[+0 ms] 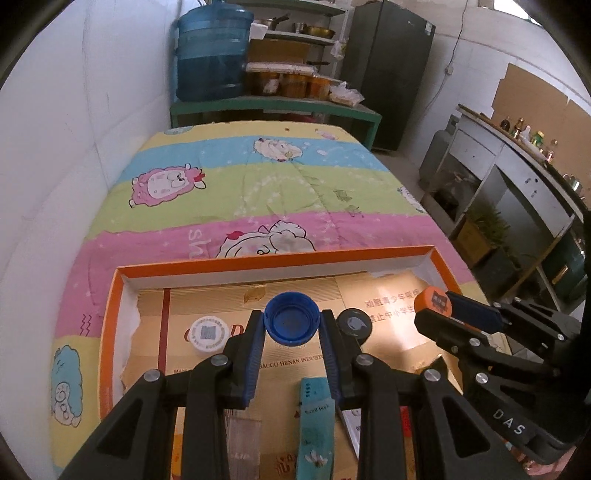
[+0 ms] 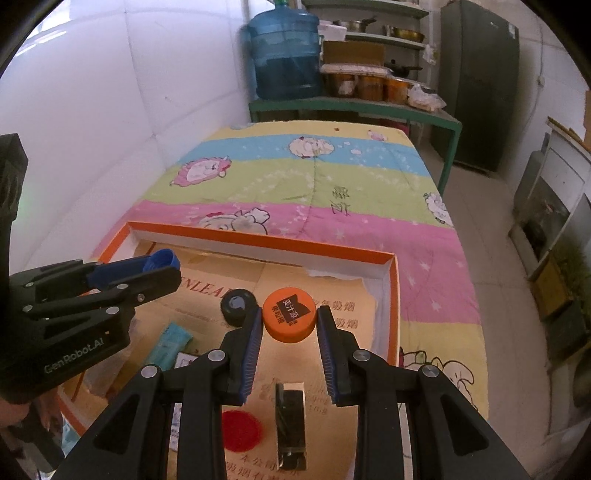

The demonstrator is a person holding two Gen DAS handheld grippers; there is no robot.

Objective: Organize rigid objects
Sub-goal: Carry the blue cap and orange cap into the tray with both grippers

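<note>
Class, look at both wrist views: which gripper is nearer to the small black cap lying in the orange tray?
Left. The left gripper, holding the blue cap, has the black cap right beside its finger; the right gripper, gripping the orange cap, sits slightly farther.

Home kitchen-bedroom: quilted bed [image 1: 258, 192], pot shelves [image 1: 295, 33], fridge [image 1: 391, 74].

Orange cap [image 2: 290, 319] clamped in right claw [image 2: 290, 325] above orange-rimmed tray [image 2: 258, 240], black cap [image 2: 238, 304] alongside.

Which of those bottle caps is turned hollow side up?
The blue cap, gripped in the left tool. The orange, black and white caps show their tops.
</note>
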